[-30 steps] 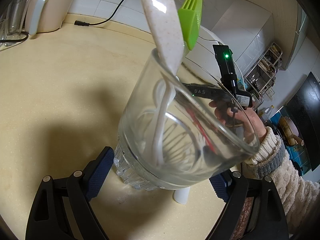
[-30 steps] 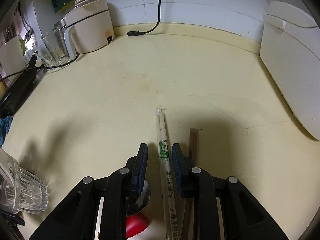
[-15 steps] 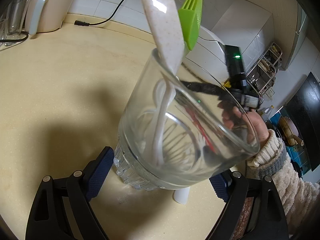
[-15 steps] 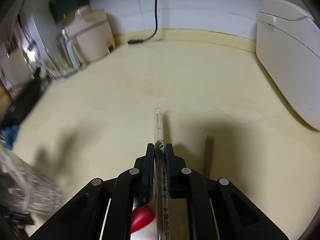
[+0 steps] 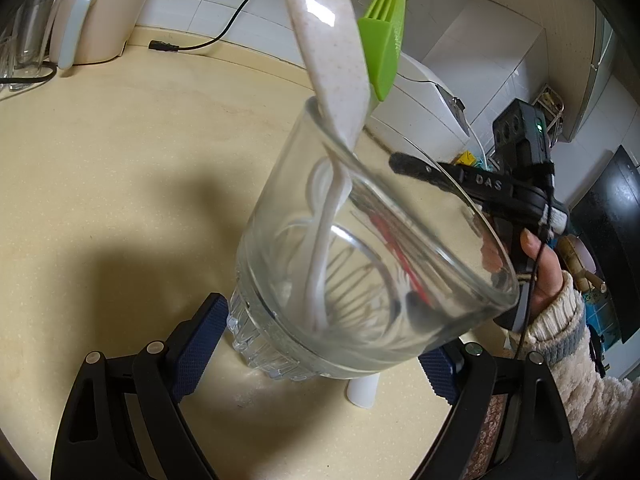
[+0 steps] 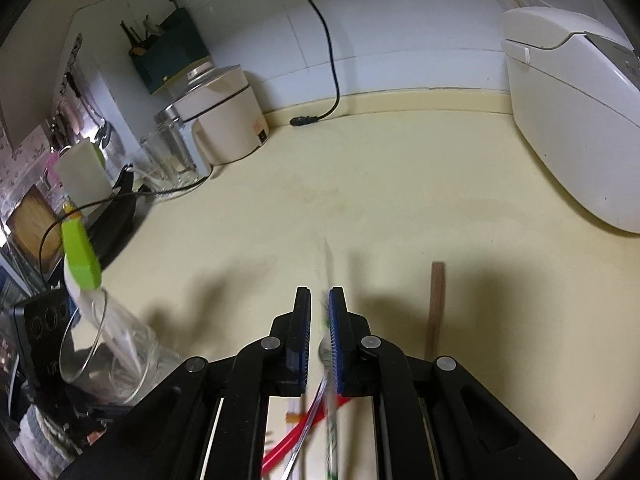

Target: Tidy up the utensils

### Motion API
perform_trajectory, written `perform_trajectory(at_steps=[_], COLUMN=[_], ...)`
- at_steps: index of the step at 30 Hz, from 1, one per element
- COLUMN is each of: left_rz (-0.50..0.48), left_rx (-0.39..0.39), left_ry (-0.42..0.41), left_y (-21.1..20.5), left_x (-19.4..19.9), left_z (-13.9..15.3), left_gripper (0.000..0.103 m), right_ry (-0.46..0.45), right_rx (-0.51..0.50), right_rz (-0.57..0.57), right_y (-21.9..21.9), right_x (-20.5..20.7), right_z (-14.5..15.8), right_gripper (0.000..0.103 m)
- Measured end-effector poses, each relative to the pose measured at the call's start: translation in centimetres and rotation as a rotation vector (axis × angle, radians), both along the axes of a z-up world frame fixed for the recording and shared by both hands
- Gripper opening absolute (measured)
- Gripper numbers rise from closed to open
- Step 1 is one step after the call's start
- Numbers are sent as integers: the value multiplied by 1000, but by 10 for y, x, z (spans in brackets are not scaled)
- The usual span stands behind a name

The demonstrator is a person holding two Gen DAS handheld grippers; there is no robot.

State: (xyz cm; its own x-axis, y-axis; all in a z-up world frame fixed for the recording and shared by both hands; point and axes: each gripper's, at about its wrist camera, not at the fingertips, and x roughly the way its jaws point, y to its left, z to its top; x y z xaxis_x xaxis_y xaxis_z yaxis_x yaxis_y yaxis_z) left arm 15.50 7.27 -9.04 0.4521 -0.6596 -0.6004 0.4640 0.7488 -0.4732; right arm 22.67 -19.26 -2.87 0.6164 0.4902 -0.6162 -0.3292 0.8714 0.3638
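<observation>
A clear glass cup (image 5: 360,264) leans to the right between the blue pads of my left gripper (image 5: 320,344), which is shut on its ribbed base. Inside stand a white speckled rice paddle (image 5: 332,60), a green brush (image 5: 386,44) and thin wire and red pieces. My right gripper (image 6: 320,300) is shut on a pair of wrapped chopsticks (image 6: 329,264), held off the counter and blurred. Its black fingers (image 5: 412,164) hover just over the cup's rim in the left wrist view. The cup (image 6: 104,344) shows at the lower left of the right wrist view.
A brown wooden stick (image 6: 436,304) lies on the cream counter (image 6: 400,200), with a red utensil (image 6: 288,444) under my right gripper. A white rice cooker (image 6: 580,120) stands at right. A beige kettle (image 6: 224,120), jars and a black cord (image 6: 320,40) line the back.
My right gripper shut on the wrapped chopsticks, lifted them off the counter and swung left towards the cup. The left gripper and the cup stayed put.
</observation>
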Motion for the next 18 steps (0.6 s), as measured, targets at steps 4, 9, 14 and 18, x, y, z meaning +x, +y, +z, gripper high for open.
perform_trajectory(at_steps=[4, 9, 14, 18], left_rz=[0, 0, 0, 0], left_rx=[0, -1, -1, -1], left_ry=[0, 0, 0, 0], left_y=[1, 0, 1, 1], left_x=[1, 1, 1, 1], left_z=[-1, -1, -1, -1], left_gripper=[91, 91, 91, 91], right_ry=[13, 24, 35, 29], right_rx=[-2, -21, -26, -16], right_rz=[21, -1, -18, -8], right_y=[1, -1, -1, 3], right_x=[-8, -7, -2, 8], right_z=[-2, -7, -13, -14], right_gripper=[9, 10, 13, 22])
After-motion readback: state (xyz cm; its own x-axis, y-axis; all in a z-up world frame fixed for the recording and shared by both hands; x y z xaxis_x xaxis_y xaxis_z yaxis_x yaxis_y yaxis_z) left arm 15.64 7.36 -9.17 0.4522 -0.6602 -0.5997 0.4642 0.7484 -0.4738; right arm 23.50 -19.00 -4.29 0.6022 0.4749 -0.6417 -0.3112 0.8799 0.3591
